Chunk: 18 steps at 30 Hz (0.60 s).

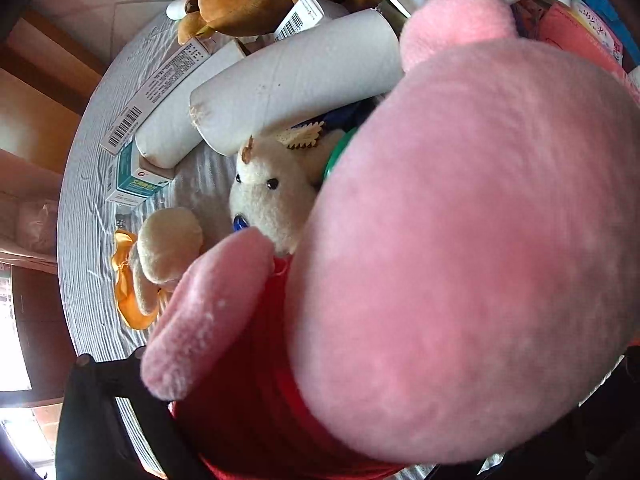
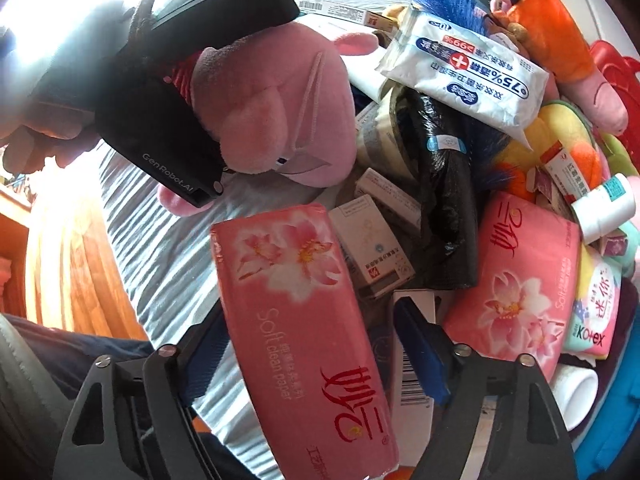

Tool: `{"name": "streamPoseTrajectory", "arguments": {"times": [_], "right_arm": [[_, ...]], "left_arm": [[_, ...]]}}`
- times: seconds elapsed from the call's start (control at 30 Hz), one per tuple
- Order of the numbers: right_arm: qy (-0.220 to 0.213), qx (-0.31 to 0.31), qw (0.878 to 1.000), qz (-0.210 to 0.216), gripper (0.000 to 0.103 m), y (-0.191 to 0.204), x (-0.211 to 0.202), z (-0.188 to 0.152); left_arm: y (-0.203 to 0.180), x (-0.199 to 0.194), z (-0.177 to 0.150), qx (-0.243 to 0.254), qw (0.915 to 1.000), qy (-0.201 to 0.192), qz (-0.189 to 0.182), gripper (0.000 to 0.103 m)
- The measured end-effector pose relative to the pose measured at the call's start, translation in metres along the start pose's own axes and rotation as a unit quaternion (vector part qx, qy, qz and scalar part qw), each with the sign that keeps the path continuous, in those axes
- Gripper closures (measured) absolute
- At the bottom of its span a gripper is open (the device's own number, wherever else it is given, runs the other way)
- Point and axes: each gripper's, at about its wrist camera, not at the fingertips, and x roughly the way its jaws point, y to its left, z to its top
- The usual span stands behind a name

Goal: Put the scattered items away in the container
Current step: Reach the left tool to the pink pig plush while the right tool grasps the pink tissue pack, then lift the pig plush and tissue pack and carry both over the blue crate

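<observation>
A pink plush pig [image 1: 460, 240] in a red dress fills the left wrist view. My left gripper [image 2: 196, 128] is shut on it at the neck, and only one black finger [image 1: 100, 392] shows in its own view. The pig [image 2: 272, 112] hangs just above the striped grey cloth [image 2: 160, 248]. A pink tissue pack [image 2: 288, 264] lies slanted between the fingers of my right gripper [image 2: 308, 332]. It covers the left pad's tip, and a gap shows beside the right blue pad [image 2: 420, 344]. I cannot make out a container for certain.
Right of the pack is a heap: a second pink tissue pack [image 2: 516, 280], a wipes packet [image 2: 468, 76], a black bag [image 2: 444, 184], medicine boxes [image 2: 372, 248] and plush toys. Under the pig lie a white plush [image 1: 268, 188] and paper rolls [image 1: 288, 84]. The cloth's edge runs along the left.
</observation>
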Motion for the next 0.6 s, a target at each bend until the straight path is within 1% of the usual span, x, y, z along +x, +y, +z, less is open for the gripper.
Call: {"name": "streamPoseTrajectory", "arguments": {"times": [0.03,0.07,0.23,0.33,0.47,0.6], "right_arm": [[0.004,-0.003,1.000,0.005,0.042,0.002,0.002,0.000],[0.009,-0.005,1.000,0.007,0.046,0.004,0.005,0.000],[0.013,-0.003,1.000,0.006,0.050,0.005,0.007,-0.002],[0.016,-0.005,1.000,0.004,0.051,0.004,0.006,-0.004],[0.013,-0.005,1.000,0.002,0.051,0.004,0.000,-0.005],[0.007,-0.005,1.000,-0.004,0.051,0.003,-0.007,-0.004]], "left_arm": [[0.000,0.000,0.000,-0.001,1.0000,0.000,-0.001,0.001],[0.000,-0.001,-0.001,-0.001,1.0000,0.000,-0.001,0.001],[0.002,-0.005,-0.003,-0.004,1.0000,-0.001,-0.005,0.004],[0.004,-0.010,-0.005,-0.009,0.9999,-0.005,-0.008,0.009],[0.010,-0.015,-0.008,-0.029,0.9993,-0.005,-0.022,0.012],[0.013,-0.020,-0.011,-0.035,0.9990,-0.006,-0.027,0.013]]}}
